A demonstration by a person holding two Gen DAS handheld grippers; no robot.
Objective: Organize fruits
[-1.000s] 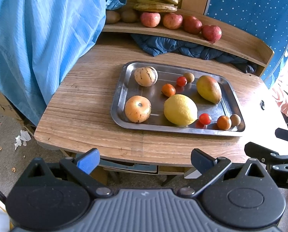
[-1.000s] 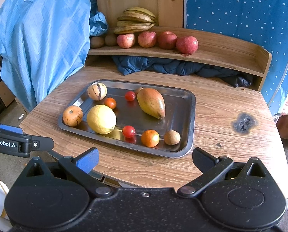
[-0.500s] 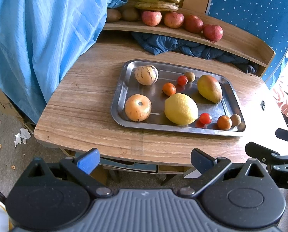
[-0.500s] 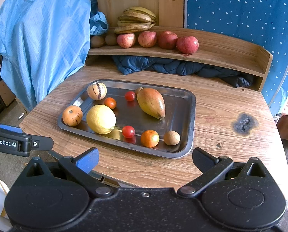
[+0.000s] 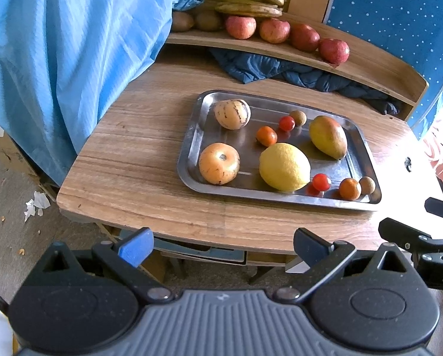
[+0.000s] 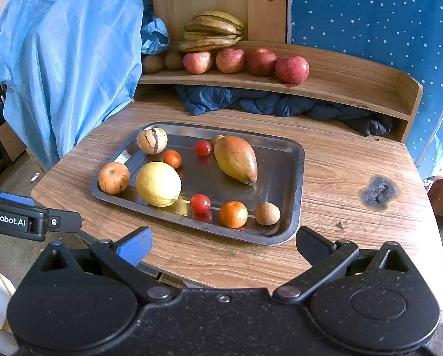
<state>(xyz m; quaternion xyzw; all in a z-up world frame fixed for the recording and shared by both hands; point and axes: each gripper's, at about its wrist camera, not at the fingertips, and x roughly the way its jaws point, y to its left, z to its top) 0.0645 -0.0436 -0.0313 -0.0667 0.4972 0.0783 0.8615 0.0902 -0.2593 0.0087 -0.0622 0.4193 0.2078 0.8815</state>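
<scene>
Right wrist view, right tool (image 6: 223,241) spread wide (empty) before tray (image 6: 295,178), left tool (image 5: 223,244) likewise.

1. Left black plastic two-finger gripper (image 5: 223,244): ribbed grey housing, one blue finger pad (image 5: 135,246), silver pivot screws.
2. Right black plastic two-finger gripper (image 6: 223,244): speckled black housing, one blue finger pad (image 6: 135,244), silver screws.

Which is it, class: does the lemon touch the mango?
Apart. The right wrist view shows bare tray between the lemon and mango.
</scene>
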